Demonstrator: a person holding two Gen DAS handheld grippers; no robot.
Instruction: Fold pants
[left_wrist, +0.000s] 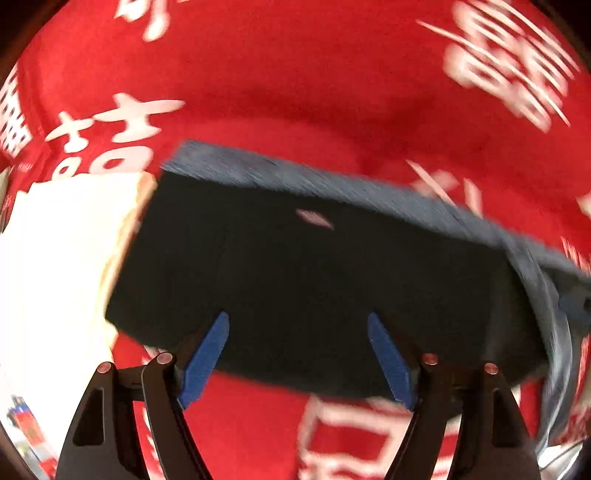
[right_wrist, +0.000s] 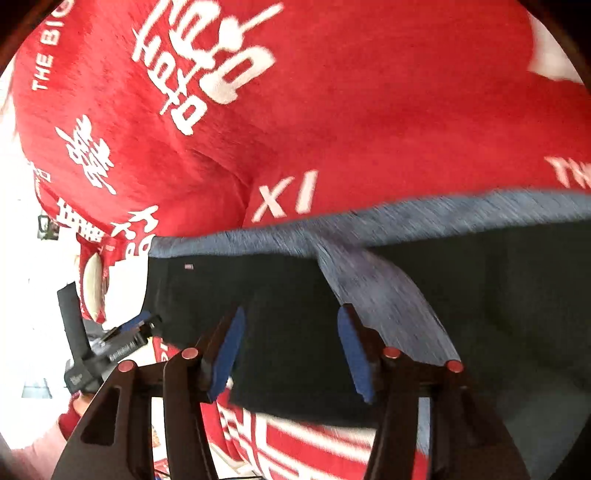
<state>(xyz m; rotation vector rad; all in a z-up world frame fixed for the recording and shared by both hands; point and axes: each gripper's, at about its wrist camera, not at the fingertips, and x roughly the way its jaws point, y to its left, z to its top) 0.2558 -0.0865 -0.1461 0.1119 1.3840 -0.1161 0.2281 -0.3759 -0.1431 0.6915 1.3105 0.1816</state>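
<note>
My jaws spread on both grippers, left gripper (left_wrist: 298, 325) and right gripper (right_wrist: 291, 317) over dark pants (left_wrist: 314, 273), red printed cloth (left_wrist: 295, 92) beneath.

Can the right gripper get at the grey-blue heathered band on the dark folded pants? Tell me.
Probably yes. The right gripper is open above the dark pants, and the grey-blue band runs just beside its right finger with nothing lying over it.

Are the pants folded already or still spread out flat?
Folded. The pants form a compact dark block with a grey waistband on the red blanket; both grippers, left gripper and right gripper, are open.
</note>
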